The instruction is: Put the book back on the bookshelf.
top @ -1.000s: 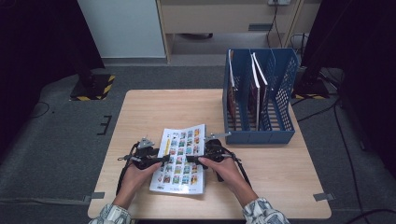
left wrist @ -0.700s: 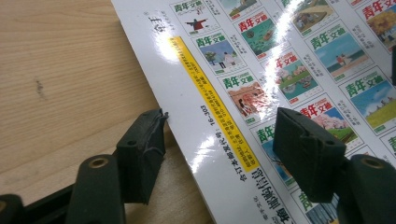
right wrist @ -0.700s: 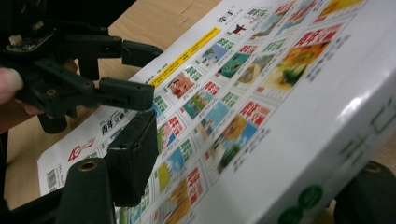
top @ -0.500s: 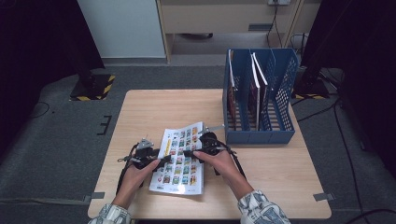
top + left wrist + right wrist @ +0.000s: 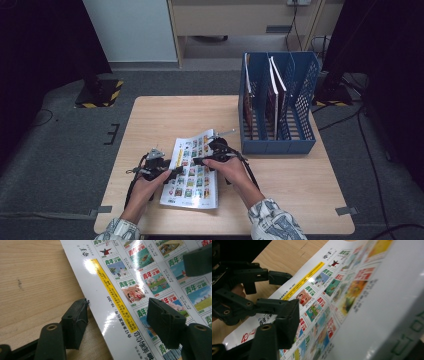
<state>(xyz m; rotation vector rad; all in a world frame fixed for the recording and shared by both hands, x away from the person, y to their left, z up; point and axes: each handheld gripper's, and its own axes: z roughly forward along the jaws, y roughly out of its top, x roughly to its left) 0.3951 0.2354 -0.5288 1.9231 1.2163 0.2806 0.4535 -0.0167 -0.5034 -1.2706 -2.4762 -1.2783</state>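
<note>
A magazine with rows of small colour pictures lies on the wooden table. My left gripper is open at its left edge; in the left gripper view one finger rests on the wood against the edge and the other hovers over the page. My right gripper reaches in from the right, its jaws having just been closing on the magazine's right side. In the right gripper view that side tilts up, hiding one jaw. The other finger lies on the page.
A blue file holder with upright books in its slots stands on the table's far right, just beyond my right hand. Bare wood lies to the left and behind the magazine. A grey floor with cables surrounds the table.
My right gripper has moved left from the magazine's right edge to over the page, and its jaws have narrowed. The left gripper has stayed put.
</note>
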